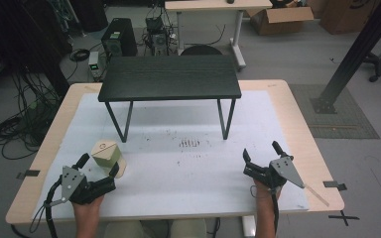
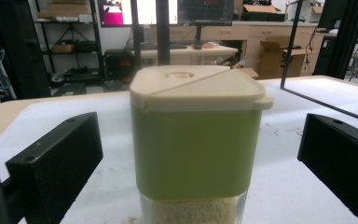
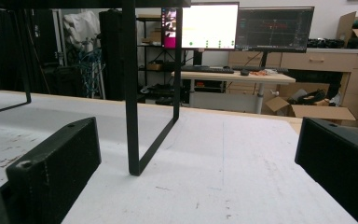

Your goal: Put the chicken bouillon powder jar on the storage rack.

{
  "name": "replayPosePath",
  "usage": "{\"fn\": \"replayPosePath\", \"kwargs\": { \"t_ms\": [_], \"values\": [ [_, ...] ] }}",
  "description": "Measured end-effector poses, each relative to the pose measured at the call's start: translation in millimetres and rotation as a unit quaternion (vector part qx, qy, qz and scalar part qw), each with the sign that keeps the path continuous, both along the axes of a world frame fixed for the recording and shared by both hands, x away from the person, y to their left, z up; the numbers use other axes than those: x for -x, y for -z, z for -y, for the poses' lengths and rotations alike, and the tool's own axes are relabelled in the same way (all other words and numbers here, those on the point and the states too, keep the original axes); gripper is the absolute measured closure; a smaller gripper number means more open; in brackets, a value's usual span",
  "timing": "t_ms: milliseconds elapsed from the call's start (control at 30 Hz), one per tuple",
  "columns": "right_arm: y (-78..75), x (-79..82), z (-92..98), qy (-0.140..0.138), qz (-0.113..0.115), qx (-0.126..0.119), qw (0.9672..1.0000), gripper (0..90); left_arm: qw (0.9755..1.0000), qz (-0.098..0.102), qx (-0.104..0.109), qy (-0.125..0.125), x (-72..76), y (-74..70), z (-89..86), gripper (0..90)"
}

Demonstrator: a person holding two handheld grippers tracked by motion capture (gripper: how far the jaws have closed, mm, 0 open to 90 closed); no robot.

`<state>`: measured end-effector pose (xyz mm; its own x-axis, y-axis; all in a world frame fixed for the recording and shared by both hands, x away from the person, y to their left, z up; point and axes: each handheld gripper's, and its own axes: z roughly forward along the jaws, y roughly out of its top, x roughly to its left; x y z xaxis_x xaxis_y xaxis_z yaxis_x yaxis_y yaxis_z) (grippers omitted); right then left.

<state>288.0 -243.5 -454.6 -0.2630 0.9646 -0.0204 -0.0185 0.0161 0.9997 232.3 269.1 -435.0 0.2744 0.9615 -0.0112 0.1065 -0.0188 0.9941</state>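
At the near left of the white surface (image 1: 188, 168), the left claw (image 1: 99, 166) stands wide open around the green plastic jar with a cream lid (image 2: 196, 140), so I think it must squeeze shut next.

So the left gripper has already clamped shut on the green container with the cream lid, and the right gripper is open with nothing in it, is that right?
Not quite. The left gripper is open: in the left gripper view its jaws stand apart on either side of the green container with the cream lid, not touching it. The right gripper is indeed open with nothing in it.
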Motion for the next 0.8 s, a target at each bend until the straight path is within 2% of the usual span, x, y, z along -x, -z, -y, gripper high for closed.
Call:
{"fn": "replayPosePath", "kwargs": {
  "t_ms": [167, 333, 500, 733, 800],
  "values": [
    [0.0, 0.0, -0.1, 0.0, 0.0, 0.0, 1.0, 0.0, 1.0, -0.008, -0.005, -0.001, -3.8, 1.5, 2.4, 0.3],
    [0.0, 0.0, 0.0, 0.0, 0.0, 0.0, 1.0, 0.0, 0.9996, -0.026, -0.011, -0.008, -8.9, 2.7, 5.2, 0.5],
    [0.0, 0.2, 0.1, -0.001, 0.001, 0.0, 1.0, 0.0, 0.9986, -0.047, -0.019, -0.017, -15.3, 2.6, 8.3, 1.0],
    [0.1, 0.3, 0.3, -0.001, 0.002, -0.001, 1.0, 0.0, 0.9975, -0.062, -0.025, -0.024, -19.1, 0.7, 12.3, 2.5],
    [0.2, 0.6, 0.2, -0.002, 0.003, -0.001, 1.0, 0.0, 0.9967, -0.072, -0.028, -0.026, -20.8, 0.4, 13.5, 2.8]
  ]
}}
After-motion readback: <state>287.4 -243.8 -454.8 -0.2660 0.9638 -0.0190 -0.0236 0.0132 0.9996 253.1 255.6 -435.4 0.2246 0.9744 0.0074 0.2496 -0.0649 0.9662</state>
